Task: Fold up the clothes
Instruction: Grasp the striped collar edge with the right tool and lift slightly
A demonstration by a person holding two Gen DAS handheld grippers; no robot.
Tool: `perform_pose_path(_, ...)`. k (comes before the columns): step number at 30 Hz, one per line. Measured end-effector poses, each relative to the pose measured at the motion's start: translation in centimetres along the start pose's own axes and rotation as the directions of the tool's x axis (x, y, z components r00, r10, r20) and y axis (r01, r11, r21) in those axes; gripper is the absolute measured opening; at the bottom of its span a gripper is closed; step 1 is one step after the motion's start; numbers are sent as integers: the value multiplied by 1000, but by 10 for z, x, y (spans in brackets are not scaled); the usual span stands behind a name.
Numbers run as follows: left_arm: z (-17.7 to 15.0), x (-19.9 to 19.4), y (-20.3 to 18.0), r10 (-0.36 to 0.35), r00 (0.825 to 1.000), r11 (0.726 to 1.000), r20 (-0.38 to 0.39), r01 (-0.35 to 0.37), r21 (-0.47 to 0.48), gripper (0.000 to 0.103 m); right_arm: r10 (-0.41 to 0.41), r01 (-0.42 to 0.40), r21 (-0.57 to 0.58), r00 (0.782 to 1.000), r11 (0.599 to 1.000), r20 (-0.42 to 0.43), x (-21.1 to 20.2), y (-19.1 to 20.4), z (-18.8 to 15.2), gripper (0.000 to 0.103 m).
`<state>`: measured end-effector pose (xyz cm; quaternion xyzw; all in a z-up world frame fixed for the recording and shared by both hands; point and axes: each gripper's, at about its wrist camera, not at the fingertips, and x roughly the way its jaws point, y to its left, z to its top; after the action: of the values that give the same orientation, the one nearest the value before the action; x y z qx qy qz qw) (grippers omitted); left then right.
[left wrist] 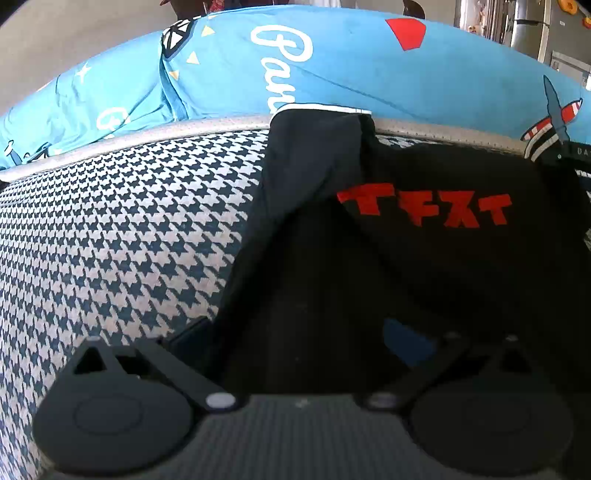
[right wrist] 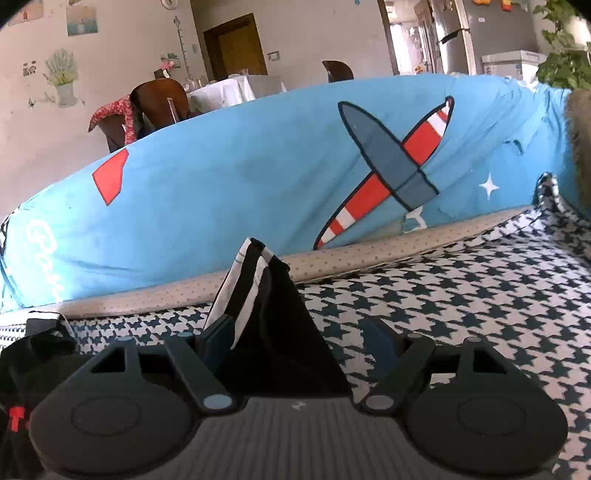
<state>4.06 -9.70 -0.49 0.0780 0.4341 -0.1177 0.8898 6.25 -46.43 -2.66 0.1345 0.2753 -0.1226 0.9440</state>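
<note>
A: What carries the clothes?

B: A cushion (left wrist: pixel 110 229) covered in a dark-blue-and-white houndstooth cloth, with a pale dotted piping (right wrist: pixel 369 254) along its far edge. Behind that edge rises a bright blue bolster (right wrist: pixel 229 192) printed with a red-and-white striped airplane (right wrist: pixel 384 173), white stars and red shapes.

A: And the room?

B: In the right wrist view, a pale wall with flower stickers, a brown door (right wrist: pixel 236 48), a wooden chair (right wrist: pixel 159 103) with a red patterned cloth over it, a table under a white cloth (right wrist: pixel 229 90), a grey fridge (right wrist: pixel 480 33) and green leaves (right wrist: pixel 565 51) at the right.

A: Where is the garment?

B: A black shirt (left wrist: pixel 406 258) lies on the cushion, reaching its far edge, where a white stripe shows at the piping. It covers the right half of the left wrist view.

A: Any writing?

B: Red block letters (left wrist: pixel 424 205) on the shirt, not clearly legible. White script on the bolster starts with "Pa"; the rest is cut off.

A: The grippers?

B: The left gripper (left wrist: pixel 306 332) sits over the black cloth; its fingers stand apart, but the dark fabric hides whether it pinches anything, so that cannot be told. The right gripper (right wrist: pixel 299 336) has its fingers spread, with a peaked fold of black cloth with white stripes (right wrist: pixel 266 302) standing between them, against the left finger (right wrist: pixel 218 332). The right finger (right wrist: pixel 380 343) is clear of it.
</note>
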Motion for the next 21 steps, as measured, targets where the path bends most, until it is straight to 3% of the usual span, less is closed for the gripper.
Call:
perform_pose_path(3, 0, 3, -1, -1, 1000, 1000, -6, 1, 5, 103, 19, -19, -12, 1000, 1000, -10, 5, 2, -1, 75)
perform_pose_path(5, -1, 4, -2, -1, 1000, 1000, -9, 1, 9, 103, 27, -28, -21, 999, 999, -21, 8, 5, -2, 64)
perform_pose_path(7, -1, 6, -3, 0, 1000, 1000, -13, 0, 14, 103, 33, -35, -26, 998, 999, -44, 11, 8, -3, 37)
perform_pose_path(10, -2, 9, -4, 7, 1000, 1000, -16, -7, 18, 103, 39, -41, -23, 998, 999, -58, 12, 12, -5, 14)
perform_pose_path(17, -4, 12, -4, 14, 1000, 1000, -12, -14, 28, 103, -106, 107, -12, 992, 994, 73, -14, 14, 9, 9)
perform_pose_path(21, -5, 13, -3, 14, 1000, 1000, -10, -14, 28, 103, -281, 264, 112, 943, 958, 179, -41, -4, 24, 8)
